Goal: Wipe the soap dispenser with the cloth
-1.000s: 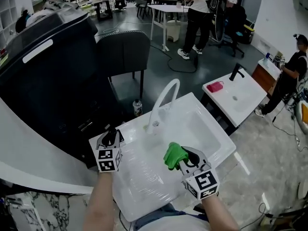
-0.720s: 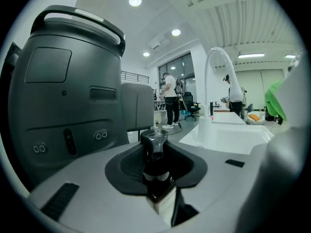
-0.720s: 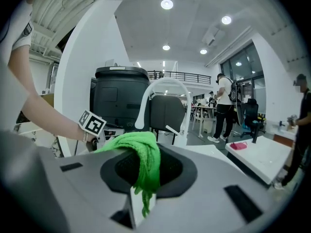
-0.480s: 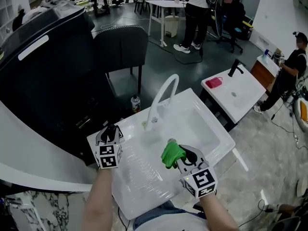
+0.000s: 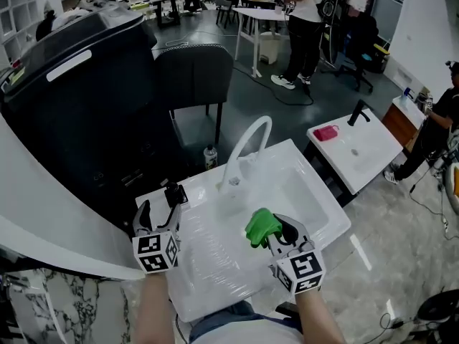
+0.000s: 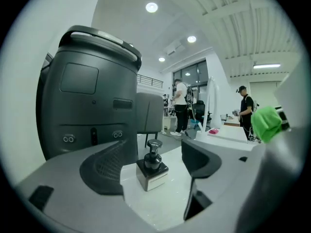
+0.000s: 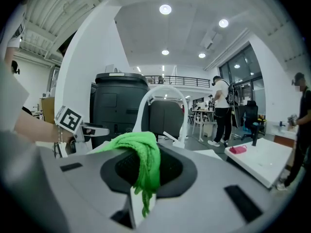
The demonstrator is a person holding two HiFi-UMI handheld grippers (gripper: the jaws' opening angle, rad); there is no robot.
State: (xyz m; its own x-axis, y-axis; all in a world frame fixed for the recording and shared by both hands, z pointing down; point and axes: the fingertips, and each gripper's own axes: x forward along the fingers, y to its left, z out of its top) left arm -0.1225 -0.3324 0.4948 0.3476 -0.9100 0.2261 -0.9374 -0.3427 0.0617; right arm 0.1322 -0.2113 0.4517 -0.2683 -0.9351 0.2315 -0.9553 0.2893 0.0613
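Gaping wide, the jaws of the left gripper (image 5: 158, 212) have just been opening. The soap dispenser (image 6: 151, 171) stands upright in the gap just ahead of their tips, free of both pads. It is a dark square bottle with a round pump head and a pale label, resting on the near left corner of the white sink (image 5: 324, 229). Off to that gripper's right, well apart from it, the right gripper (image 5: 277, 236) is clamped on the green cloth (image 7: 141, 159). The cloth bunches over the pinched pads and trails a few threads below them. Beyond both sets of fingertips the white arched faucet (image 5: 247, 149) rises from the sink's far edge. Farther out stand a black machine (image 6: 92, 106) and a dark chair (image 5: 193, 77).
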